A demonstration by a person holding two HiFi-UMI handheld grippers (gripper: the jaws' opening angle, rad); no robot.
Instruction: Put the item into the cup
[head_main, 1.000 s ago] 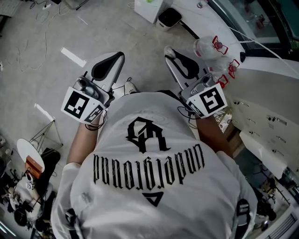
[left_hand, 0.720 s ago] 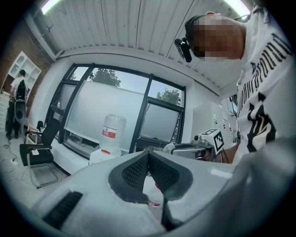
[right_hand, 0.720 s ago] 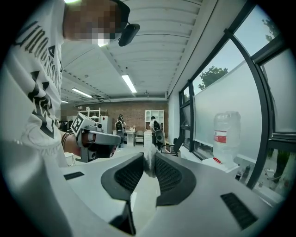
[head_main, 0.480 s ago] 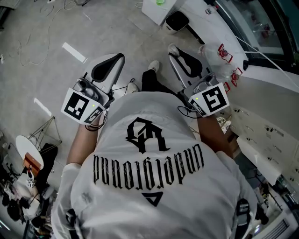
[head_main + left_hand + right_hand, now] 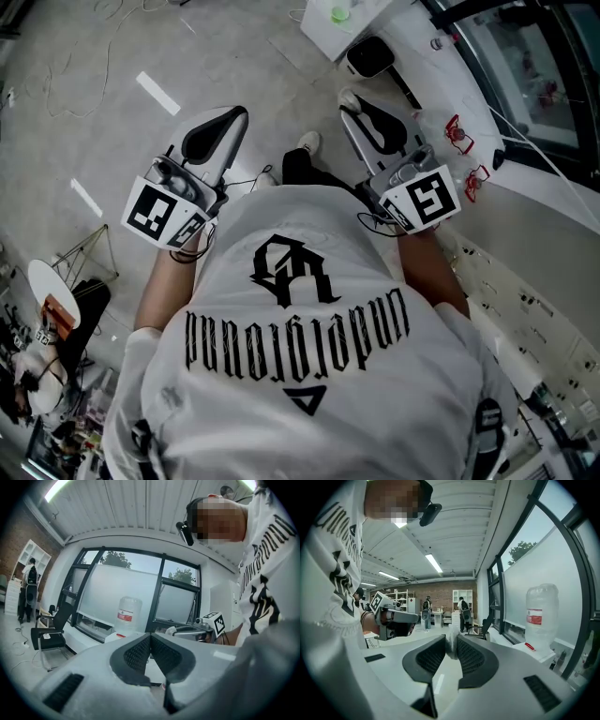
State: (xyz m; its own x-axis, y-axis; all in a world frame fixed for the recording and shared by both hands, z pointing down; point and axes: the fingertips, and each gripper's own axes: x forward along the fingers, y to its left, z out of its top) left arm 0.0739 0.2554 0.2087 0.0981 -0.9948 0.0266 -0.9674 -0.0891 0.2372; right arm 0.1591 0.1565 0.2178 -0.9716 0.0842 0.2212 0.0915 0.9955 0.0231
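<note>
Change: in the head view the floor (image 5: 84,66) and the white-rimmed bin (image 5: 371,58) have slid across the picture. The bin now sits lower and further toward 3 o'clock. Both grippers are in the same spots ahead of the shirt as before.
Floor: grey, with pale stripes and loose cables.
Shirt (image 5: 300,337): white with dark print, filling the lower half of the head view.
Water bottle (image 5: 541,613): clear with a red label, upright by the window, at 3 o'clock from the right gripper's jaws.
Left gripper (image 5: 150,635): at 11 o'clock from the shirt. Its jaws are pressed together at the tips with nothing between them.
Right gripper (image 5: 451,635): at 1 o'clock from the shirt. Its jaws are pinching the item.
Item (image 5: 451,645): small, pale and crumpled, clamped between the right jaws' pads and carried in the air above the floor.
</note>
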